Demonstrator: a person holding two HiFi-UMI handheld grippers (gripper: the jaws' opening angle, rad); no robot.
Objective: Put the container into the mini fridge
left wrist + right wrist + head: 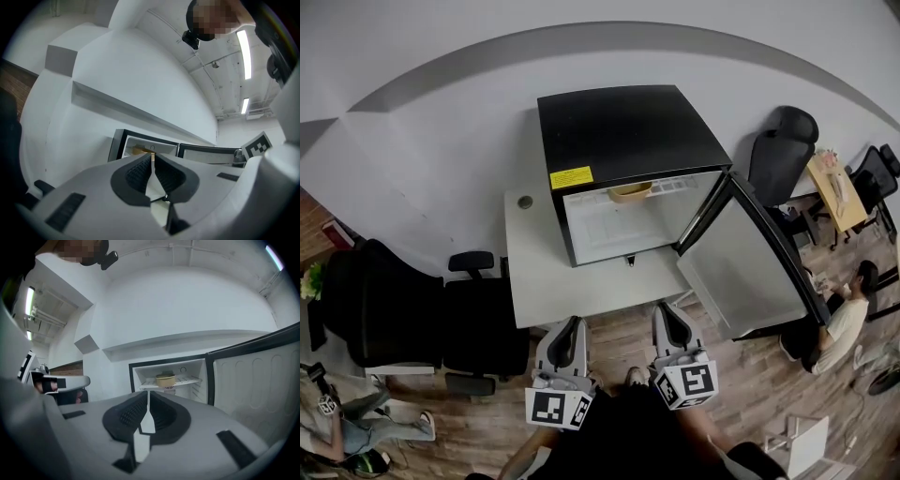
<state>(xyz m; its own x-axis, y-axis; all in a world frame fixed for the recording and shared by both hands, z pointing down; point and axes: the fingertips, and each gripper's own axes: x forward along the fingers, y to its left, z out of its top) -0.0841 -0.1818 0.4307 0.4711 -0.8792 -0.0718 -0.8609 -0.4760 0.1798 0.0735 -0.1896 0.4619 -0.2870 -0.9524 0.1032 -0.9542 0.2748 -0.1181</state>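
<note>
The black mini fridge (623, 131) stands on a white table (534, 272) with its door (750, 267) swung open to the right. A tan, round container (630, 192) sits on the fridge's upper shelf; it also shows in the right gripper view as the container (165, 379) and, partly hidden, in the left gripper view as the container (139, 151). My left gripper (575, 323) (153, 157) and right gripper (664, 311) (148, 394) hang side by side at the table's near edge, well short of the fridge. Both are shut with nothing between the jaws.
Black office chairs (394, 309) stand left of the table, and another chair (780, 150) is behind the open door. A wooden desk (836, 192) and a seated person (844, 319) are at the right. Another person (356, 427) is at lower left. The floor is wood.
</note>
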